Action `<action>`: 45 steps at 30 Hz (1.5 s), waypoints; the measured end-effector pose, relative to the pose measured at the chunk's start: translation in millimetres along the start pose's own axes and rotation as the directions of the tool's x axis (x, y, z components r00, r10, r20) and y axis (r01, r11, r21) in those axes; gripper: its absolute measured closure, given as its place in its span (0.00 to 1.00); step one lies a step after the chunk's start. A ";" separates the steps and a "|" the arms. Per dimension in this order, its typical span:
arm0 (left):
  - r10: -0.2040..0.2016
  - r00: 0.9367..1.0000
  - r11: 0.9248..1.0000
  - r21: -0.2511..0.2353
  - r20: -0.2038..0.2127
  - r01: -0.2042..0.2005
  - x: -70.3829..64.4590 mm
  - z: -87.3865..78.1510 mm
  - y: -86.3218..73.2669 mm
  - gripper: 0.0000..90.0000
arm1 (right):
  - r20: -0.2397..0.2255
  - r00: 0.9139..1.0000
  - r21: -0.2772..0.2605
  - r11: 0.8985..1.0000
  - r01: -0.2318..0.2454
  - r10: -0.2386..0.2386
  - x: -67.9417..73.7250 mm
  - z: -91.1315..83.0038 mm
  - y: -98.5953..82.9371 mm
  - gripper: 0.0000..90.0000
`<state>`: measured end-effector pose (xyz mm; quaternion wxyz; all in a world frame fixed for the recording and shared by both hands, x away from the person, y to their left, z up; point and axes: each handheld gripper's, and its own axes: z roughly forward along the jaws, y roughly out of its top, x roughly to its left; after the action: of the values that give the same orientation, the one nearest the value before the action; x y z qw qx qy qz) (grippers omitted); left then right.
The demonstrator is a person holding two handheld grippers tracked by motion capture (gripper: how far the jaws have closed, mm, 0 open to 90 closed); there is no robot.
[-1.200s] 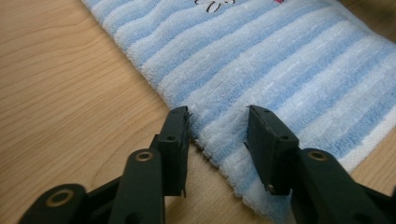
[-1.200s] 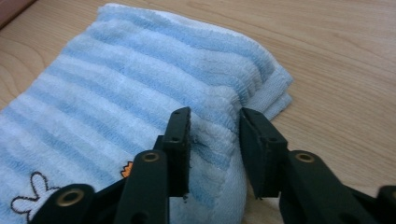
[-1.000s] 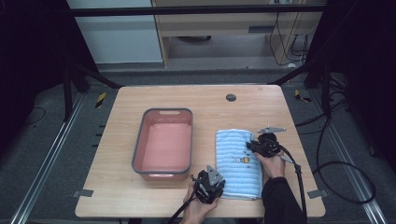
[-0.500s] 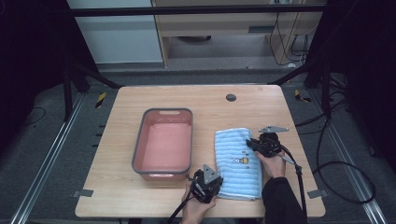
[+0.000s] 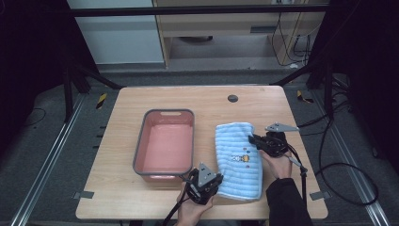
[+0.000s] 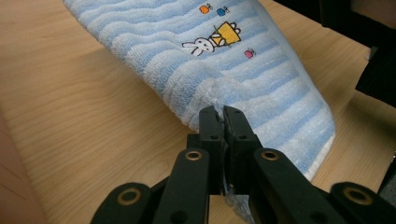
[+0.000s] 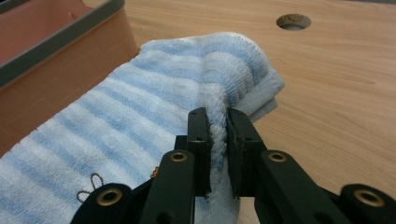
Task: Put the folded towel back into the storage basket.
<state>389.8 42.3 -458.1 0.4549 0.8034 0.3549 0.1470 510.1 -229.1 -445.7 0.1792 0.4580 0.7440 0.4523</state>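
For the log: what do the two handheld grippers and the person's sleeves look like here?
Both the left gripper and the right gripper are black, with jointed jaws showing brass-coloured pivot pins. Each has a grey three-cornered plate on top and trails a black cable. The right arm wears a dark sleeve.

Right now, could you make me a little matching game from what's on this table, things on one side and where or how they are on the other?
Things:
1. towel
2. tub
3. round hole
4. left gripper

Descriptions:
A. pink, empty
B. far part of the tabletop
C. blue-striped, with an embroidered rabbit
D. shut on the towel's near edge

Pairs: 1-C, 2-A, 3-B, 4-D
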 end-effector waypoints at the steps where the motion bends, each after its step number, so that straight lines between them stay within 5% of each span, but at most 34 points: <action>1: 0.009 1.000 1.000 -0.015 0.002 -0.009 0.6 -2.0 2.3 0.97 | -0.001 1.000 -0.003 1.000 0.002 -0.002 0.6 -1.2 1.1 0.90; 29: 0.051 0.998 0.990 -0.132 -0.023 -0.053 6.4 -46.9 39.6 0.97 | 0.015 0.999 -0.125 0.992 0.036 -0.034 22.1 -33.1 44.8 0.90; 45: 0.041 0.998 0.979 -0.198 -0.056 -0.051 19.7 -76.3 53.9 0.97 | 0.018 0.997 -0.204 0.976 0.073 -0.071 52.1 -32.8 87.3 0.90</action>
<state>384.5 86.0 -373.4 0.5200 0.7579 0.3314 0.2130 506.2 -186.9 -347.7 0.2455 0.4121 0.7087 0.5174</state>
